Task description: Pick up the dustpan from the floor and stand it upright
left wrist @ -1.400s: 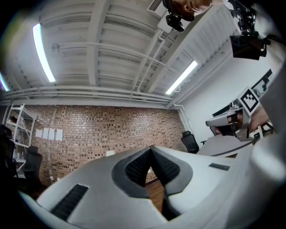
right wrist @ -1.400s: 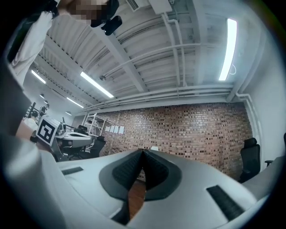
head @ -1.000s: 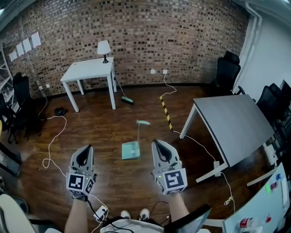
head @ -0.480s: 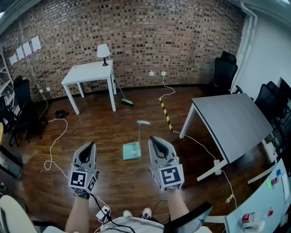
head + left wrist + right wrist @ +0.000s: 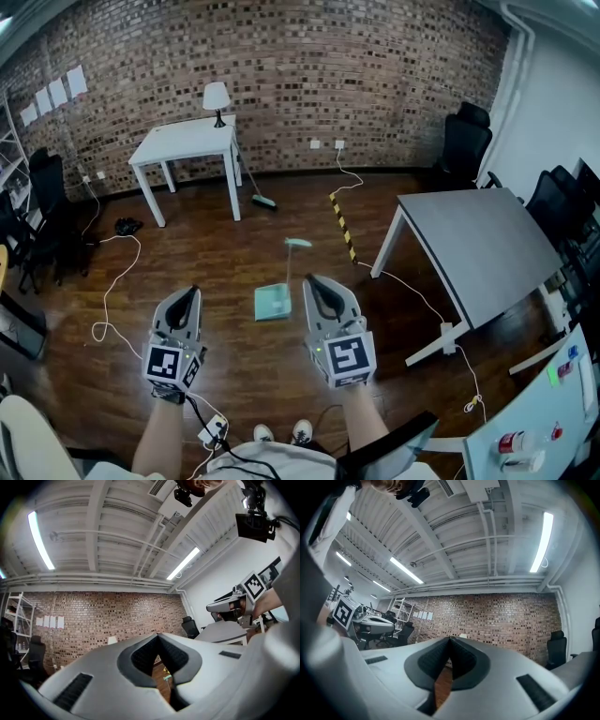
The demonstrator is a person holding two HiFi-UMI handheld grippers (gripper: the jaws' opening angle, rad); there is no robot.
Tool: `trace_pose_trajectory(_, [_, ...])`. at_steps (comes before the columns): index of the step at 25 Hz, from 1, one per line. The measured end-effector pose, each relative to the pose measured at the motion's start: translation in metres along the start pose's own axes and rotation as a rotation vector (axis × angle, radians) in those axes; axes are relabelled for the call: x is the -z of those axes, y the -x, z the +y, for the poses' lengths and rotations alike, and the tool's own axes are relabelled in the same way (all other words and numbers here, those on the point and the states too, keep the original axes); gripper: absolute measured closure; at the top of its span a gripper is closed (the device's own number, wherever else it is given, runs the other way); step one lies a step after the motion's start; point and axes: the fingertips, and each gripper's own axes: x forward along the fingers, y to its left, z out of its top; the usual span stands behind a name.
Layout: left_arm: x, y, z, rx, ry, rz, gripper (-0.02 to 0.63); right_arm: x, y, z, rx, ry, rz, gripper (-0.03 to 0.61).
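Lying on the wood floor, the teal dustpan sits just ahead between the left gripper and right gripper, closer to the right. Both have their jaws together, nothing held.

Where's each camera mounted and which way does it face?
Head view: on the head, steeply down at the dustpan; forearms, left gripper and right gripper show.
Left gripper view: on the left gripper, facing brick wall and ceiling; own shut jaws.
Right gripper view: same from the right gripper; own shut jaws.
Shared: brick wall.
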Motion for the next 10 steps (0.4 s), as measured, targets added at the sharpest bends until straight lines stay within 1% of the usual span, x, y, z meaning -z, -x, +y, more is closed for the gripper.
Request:
trace_pose_trajectory(4, [0.002, 0.002, 0.0, 0.004, 0.001, 0.0, 0.603, 0.0, 0.0, 0.007, -0.011, -0.01, 0.028, 0.598])
trace_pose_trajectory(10, [-0.005, 0.005, 0.004, 0.003, 0.009, -0.013, 0.603, -0.005, -0.004, 0.017, -0.023, -0.004, 0.023, 0.598])
